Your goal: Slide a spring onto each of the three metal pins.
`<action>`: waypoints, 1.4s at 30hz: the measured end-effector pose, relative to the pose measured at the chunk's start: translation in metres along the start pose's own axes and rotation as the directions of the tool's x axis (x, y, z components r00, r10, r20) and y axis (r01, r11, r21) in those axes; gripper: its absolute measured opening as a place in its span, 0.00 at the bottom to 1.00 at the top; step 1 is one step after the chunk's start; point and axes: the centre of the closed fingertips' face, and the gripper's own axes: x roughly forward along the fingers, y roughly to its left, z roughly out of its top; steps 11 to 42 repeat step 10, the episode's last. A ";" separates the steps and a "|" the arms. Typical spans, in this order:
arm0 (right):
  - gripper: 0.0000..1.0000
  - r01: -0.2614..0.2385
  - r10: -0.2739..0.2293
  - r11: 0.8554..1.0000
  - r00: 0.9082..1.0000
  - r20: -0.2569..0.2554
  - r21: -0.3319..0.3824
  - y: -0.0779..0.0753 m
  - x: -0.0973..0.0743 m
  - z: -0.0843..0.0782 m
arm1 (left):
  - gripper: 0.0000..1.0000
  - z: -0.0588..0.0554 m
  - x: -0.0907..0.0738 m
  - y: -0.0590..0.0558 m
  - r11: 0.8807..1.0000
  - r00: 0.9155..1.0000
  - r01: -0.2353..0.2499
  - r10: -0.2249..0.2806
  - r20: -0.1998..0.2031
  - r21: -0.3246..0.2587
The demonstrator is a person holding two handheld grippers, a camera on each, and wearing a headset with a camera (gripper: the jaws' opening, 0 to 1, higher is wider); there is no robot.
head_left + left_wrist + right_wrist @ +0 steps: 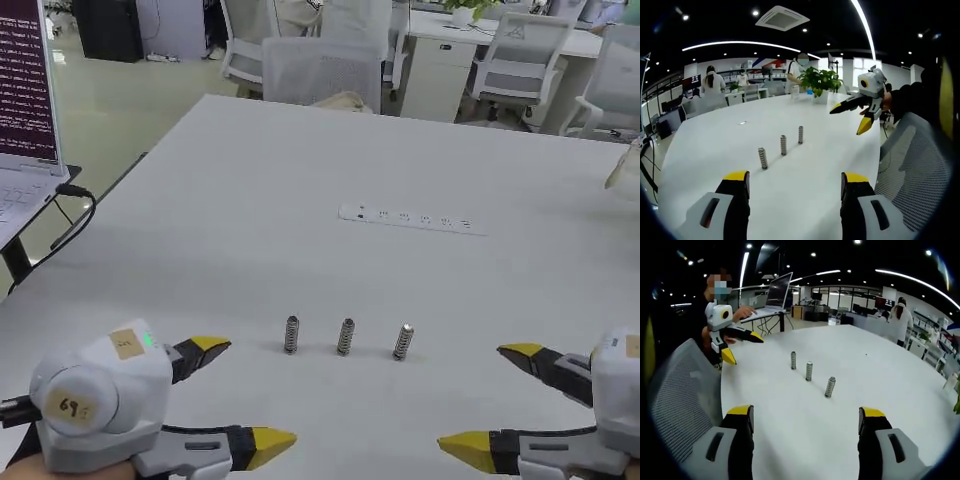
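Three upright metal pins stand in a row on the white table, each wrapped by a spring: the left one [291, 335], the middle one [346, 337] and the right one [403, 342], which leans a little. They also stand ahead of the jaws in the left gripper view [782, 145] and in the right gripper view [809, 371]. My left gripper [236, 395] is at the near left, open and empty. My right gripper [495, 398] is at the near right, open and empty. Both are well short of the pins.
A white power strip [410, 219] lies farther back on the table [300, 180]. A laptop [22, 110] with a black cable sits at the left edge. Office chairs [320, 65] and desks stand beyond the far edge. A potted plant [820, 82] is at one end.
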 end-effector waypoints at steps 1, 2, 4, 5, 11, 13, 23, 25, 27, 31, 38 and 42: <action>0.85 0.004 -0.004 1.000 1.000 0.004 0.013 0.000 -0.001 -0.001 | 0.71 -0.001 0.000 0.000 1.000 1.000 0.000 0.000 -0.001 -0.004; 0.86 0.009 -0.009 1.000 1.000 0.008 0.025 -0.001 -0.001 -0.001 | 0.71 -0.002 -0.001 -0.001 1.000 1.000 -0.001 0.001 -0.002 -0.006; 0.87 0.014 -0.015 1.000 1.000 0.012 0.027 -0.001 -0.001 -0.001 | 0.72 -0.006 -0.001 -0.001 1.000 1.000 -0.003 0.003 -0.005 -0.018; 0.87 0.015 -0.015 0.999 1.000 0.012 0.028 0.000 -0.001 -0.001 | 0.71 -0.007 -0.002 -0.001 1.000 1.000 -0.004 0.004 -0.005 -0.021; 0.87 0.016 -0.016 0.999 1.000 0.011 0.035 0.002 0.001 -0.003 | 0.72 -0.009 -0.002 0.000 1.000 1.000 -0.007 0.007 -0.007 -0.025; 0.87 0.016 -0.016 0.999 1.000 0.011 0.035 0.002 0.001 -0.003 | 0.72 -0.009 -0.002 0.000 1.000 1.000 -0.007 0.007 -0.007 -0.025; 0.87 0.016 -0.016 0.999 1.000 0.011 0.035 0.002 0.001 -0.003 | 0.72 -0.009 -0.002 0.000 1.000 1.000 -0.007 0.007 -0.007 -0.025; 0.87 0.016 -0.016 0.999 1.000 0.011 0.035 0.002 0.001 -0.003 | 0.72 -0.009 -0.002 0.000 1.000 1.000 -0.007 0.007 -0.007 -0.025; 0.87 0.016 -0.016 0.999 1.000 0.011 0.035 0.002 0.001 -0.003 | 0.72 -0.009 -0.002 0.000 1.000 1.000 -0.007 0.007 -0.007 -0.025; 0.87 0.016 -0.016 0.999 1.000 0.011 0.035 0.002 0.001 -0.003 | 0.72 -0.009 -0.002 0.000 1.000 1.000 -0.007 0.007 -0.007 -0.025; 0.87 0.016 -0.016 0.999 1.000 0.011 0.035 0.002 0.001 -0.003 | 0.72 -0.009 -0.002 0.000 1.000 1.000 -0.007 0.007 -0.007 -0.025; 0.87 0.016 -0.016 0.999 1.000 0.011 0.035 0.002 0.001 -0.003 | 0.72 -0.009 -0.002 0.000 1.000 1.000 -0.007 0.007 -0.007 -0.025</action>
